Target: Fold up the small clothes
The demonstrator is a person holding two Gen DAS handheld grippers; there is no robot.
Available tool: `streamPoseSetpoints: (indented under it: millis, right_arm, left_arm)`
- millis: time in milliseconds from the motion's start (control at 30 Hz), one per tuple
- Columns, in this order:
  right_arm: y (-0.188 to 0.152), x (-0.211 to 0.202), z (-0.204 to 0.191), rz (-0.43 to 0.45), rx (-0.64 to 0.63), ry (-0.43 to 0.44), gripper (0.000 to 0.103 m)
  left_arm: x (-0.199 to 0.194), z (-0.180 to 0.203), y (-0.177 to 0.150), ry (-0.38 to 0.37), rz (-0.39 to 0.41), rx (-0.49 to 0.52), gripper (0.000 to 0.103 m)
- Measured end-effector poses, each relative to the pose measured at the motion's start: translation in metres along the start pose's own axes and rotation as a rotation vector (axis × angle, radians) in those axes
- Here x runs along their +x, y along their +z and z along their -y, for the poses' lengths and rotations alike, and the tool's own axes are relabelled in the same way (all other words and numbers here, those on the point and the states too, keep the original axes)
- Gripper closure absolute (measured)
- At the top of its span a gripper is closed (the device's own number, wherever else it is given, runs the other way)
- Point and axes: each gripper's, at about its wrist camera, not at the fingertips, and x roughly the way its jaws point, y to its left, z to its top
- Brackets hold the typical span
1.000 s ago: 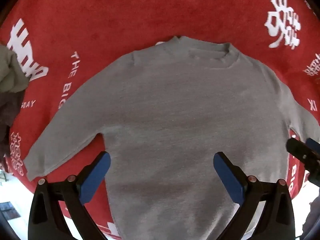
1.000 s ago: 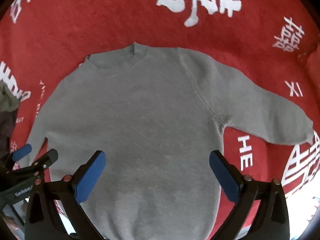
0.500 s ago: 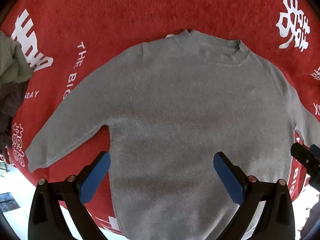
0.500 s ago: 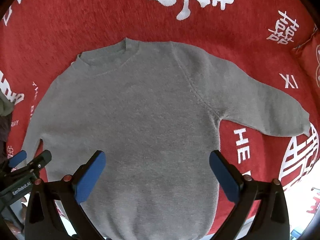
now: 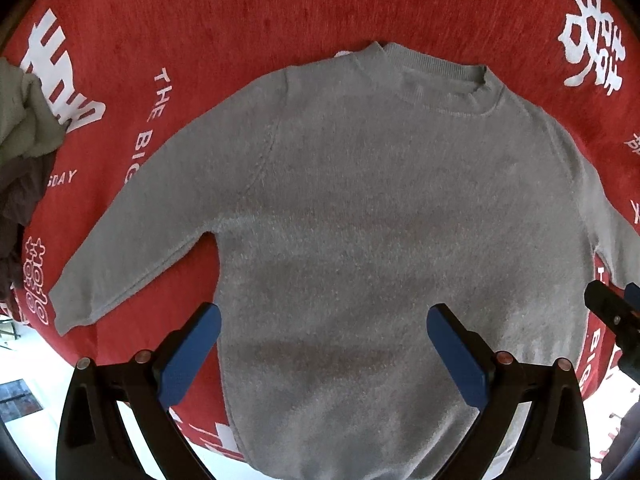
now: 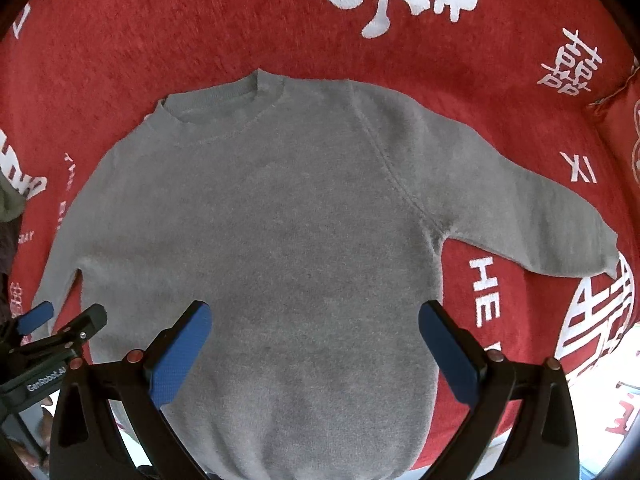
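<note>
A small grey sweater lies flat and face up on a red cloth with white lettering, neck away from me, both sleeves spread out. It also shows in the right wrist view. My left gripper is open and empty, held above the sweater's lower body. My right gripper is open and empty too, above the lower body slightly to the right. Each gripper shows at the edge of the other's view: the right one and the left one.
A heap of other clothes, pale green and dark brown, lies at the left edge of the red cloth. A red cushion sits at the far right. The cloth's near edge runs just below the sweater's hem.
Both grippers have drawn back and up from the sweater, so more of it and its hem shows. The sweater has not moved and both grippers stay open.
</note>
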Motion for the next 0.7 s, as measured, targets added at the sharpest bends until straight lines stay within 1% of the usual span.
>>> streamPoseSetpoints:
  millis: [300,433,700]
  right_arm:
    - [-0.0015,0.0022,0.0009,-0.009,0.009,0.013,0.000]
    - [-0.0015,0.0027,0.0002,-0.007,-0.001,-0.004,0.000]
    - [-0.0007,0.0015,0.0001,-0.010,0.004,0.006,0.000]
  left_arm:
    - [0.0009,-0.0004,-0.0003,-0.002,-0.012,-0.002,0.000]
    - [0.0001,-0.0001,-0.0015,0.003,-0.007,0.000,0.000]
    - [0.0018,-0.0003,-0.0021,0.008,-0.015,-0.006,0.000]
